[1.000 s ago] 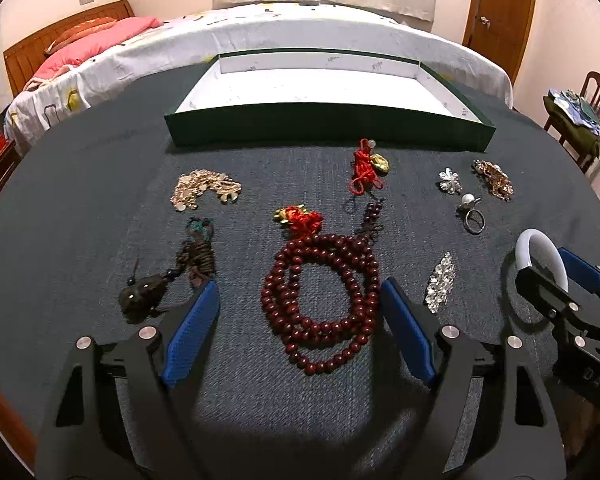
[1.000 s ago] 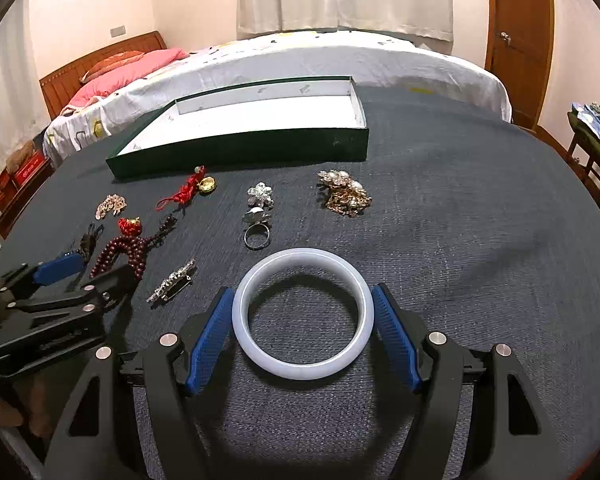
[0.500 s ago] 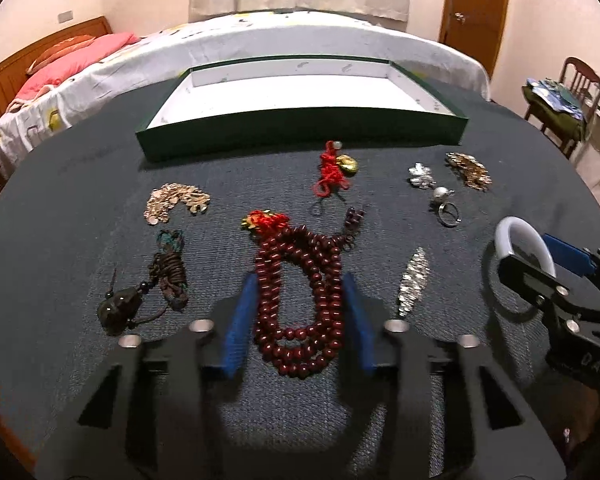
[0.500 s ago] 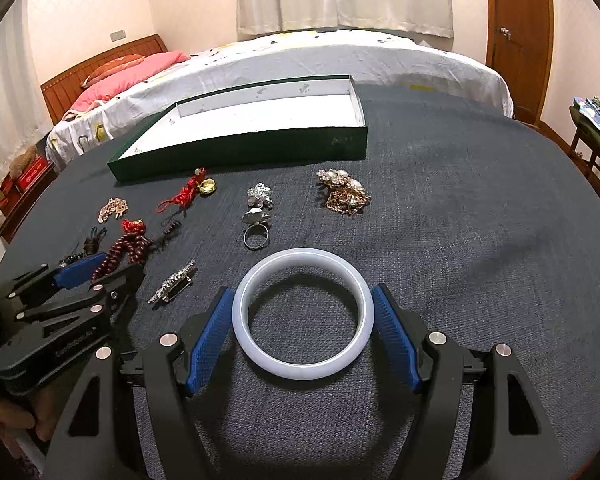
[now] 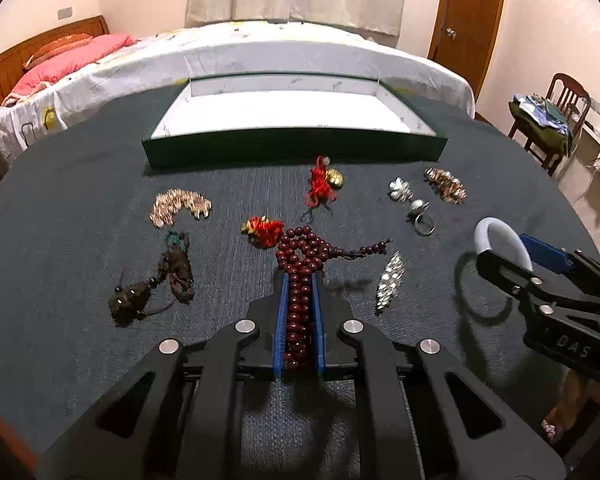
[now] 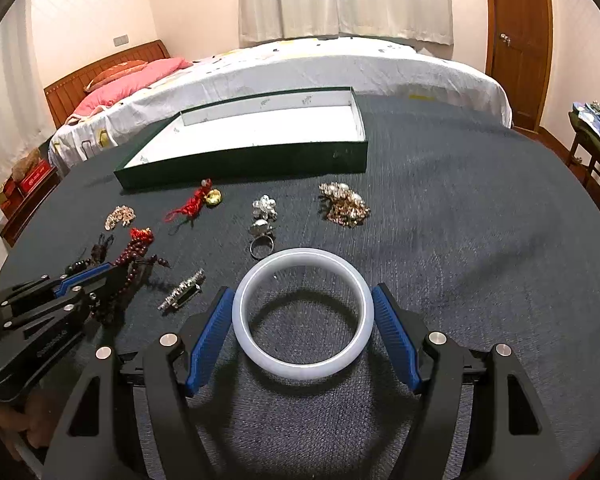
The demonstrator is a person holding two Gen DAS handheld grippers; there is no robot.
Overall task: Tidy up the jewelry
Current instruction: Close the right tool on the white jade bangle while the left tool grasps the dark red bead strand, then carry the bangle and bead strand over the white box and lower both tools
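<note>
The surface (image 5: 80, 240) is dark charcoal with a fine woven texture, and the box (image 5: 292, 150) near its far edge is deep green outside and white inside. The beads (image 5: 300, 276) are dark red between blue-padded black fingers (image 5: 281, 312), with a bright red tassel (image 5: 265, 229) beside them. The bangle (image 6: 303, 312) is milky white (almost translucent), the brooch (image 5: 390, 280) silver.

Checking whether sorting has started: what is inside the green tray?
The green tray shows only a bare white floor; no jewelry lies in it. Its near wall hides a strip of the floor. The left gripper grips the red bead necklace.
</note>
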